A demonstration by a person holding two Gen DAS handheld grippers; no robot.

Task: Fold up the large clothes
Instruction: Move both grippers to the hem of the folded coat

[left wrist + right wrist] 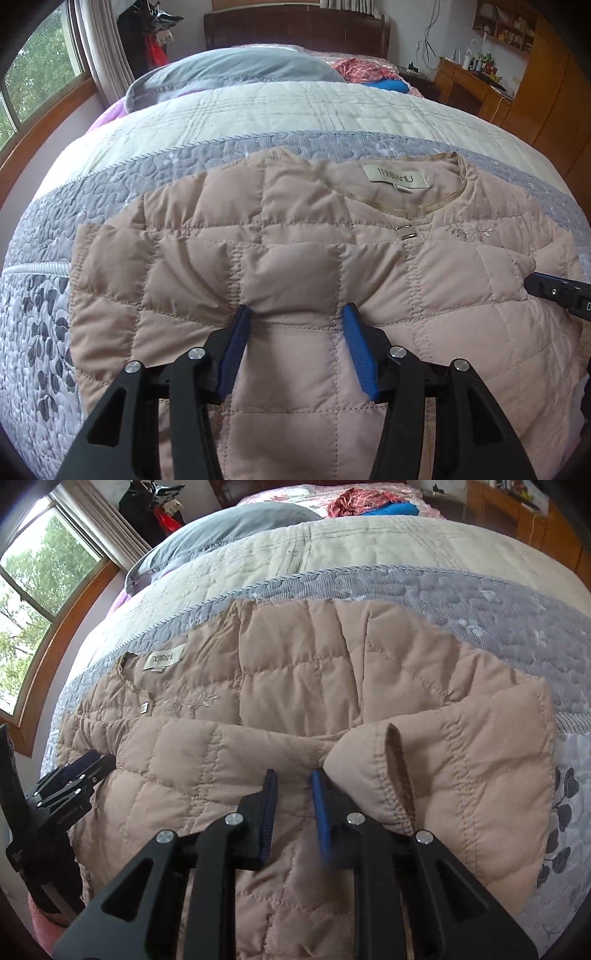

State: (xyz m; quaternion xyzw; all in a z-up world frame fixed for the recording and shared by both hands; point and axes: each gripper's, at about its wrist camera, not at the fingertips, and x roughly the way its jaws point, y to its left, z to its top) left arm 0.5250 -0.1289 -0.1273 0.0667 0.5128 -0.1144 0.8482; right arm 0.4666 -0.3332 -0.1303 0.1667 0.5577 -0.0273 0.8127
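A puffy tan jacket (295, 236) with sewn squares lies flat on the bumpy gray and cream quilt (147, 173) on the bed. The left gripper (297, 314) squeezes a fat fold of the jacket between its blue pads. The right gripper (293, 775) has its fingers a little apart around a thin fold by the sleeve cuff (391, 775); I cannot tell if they pinch it.

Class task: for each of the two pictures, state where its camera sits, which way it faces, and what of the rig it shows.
Left wrist: behind the left gripper, facing down at the jacket; right gripper at its edge.
Right wrist: behind the right gripper, facing the sleeve cuff; left gripper beside it.
Shared: jacket, neck label, bed quilt.
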